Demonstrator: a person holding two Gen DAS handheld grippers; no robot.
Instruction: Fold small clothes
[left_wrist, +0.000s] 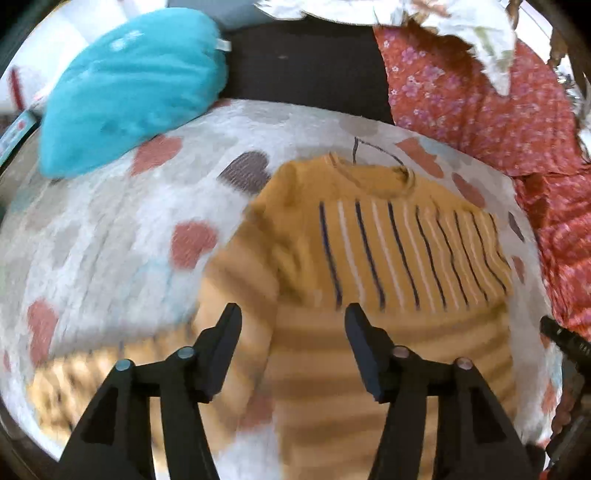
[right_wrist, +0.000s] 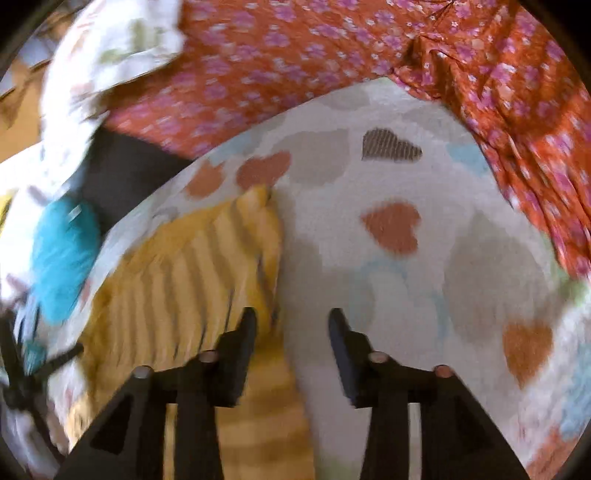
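My left gripper (left_wrist: 291, 314) and right gripper (right_wrist: 291, 317) both hang with jaws apart and nothing between them, so I judge I'm between folds on the striped yellow top (left_wrist: 388, 236). It lies part-folded on the heart-print blanket (left_wrist: 110, 229), collar away from me, next to the red floral cloth (left_wrist: 480, 99) and teal cushion (left_wrist: 125, 88). Next I'd drop both grippers to the near hem, pinch it at two corners and carry it toward the collar, keeping the edges square.
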